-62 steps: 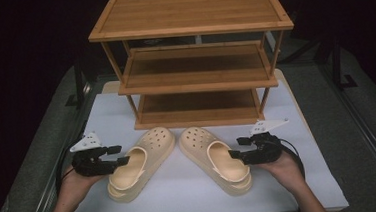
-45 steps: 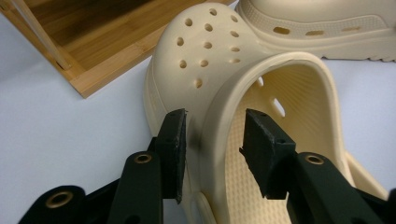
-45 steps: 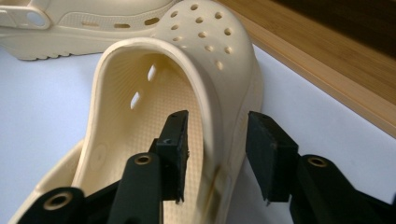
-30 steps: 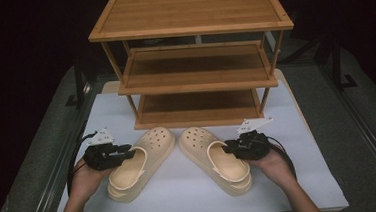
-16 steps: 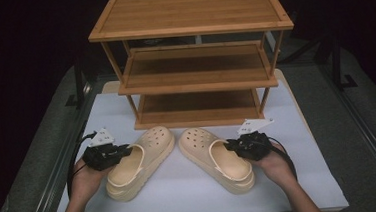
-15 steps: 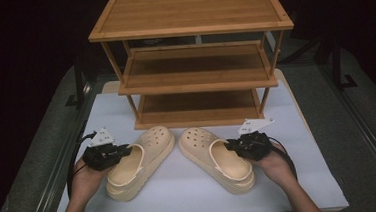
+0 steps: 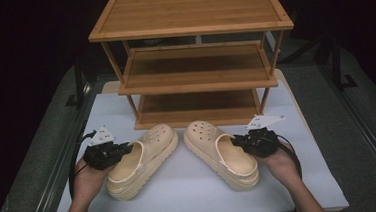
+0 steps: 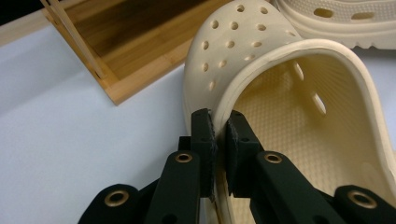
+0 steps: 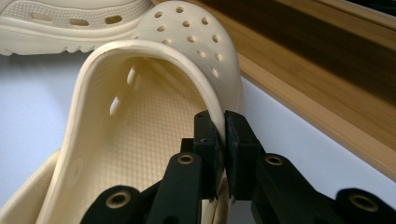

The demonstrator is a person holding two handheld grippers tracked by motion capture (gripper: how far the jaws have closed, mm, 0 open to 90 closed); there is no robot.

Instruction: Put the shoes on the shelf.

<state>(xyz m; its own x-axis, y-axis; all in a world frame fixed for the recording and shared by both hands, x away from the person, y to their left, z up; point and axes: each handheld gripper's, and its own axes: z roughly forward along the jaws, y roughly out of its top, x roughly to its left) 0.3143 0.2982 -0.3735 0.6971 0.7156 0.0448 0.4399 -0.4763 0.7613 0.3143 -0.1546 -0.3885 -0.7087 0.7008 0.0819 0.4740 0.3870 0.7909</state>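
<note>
Standing on a white table, wooden rack; dark surroundings

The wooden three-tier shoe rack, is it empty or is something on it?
Empty as far as seen: the wooden three-tier shoe rack shows bare shelves, and both cream clogs lie on the white table in front.

Two cream clogs on the white table: left clog and right clog, toes toward the far side. One wooden rack at the far end, three shelves counted. Two black grippers, left gripper and right gripper, each held in one hand: left hand, right hand.
</note>
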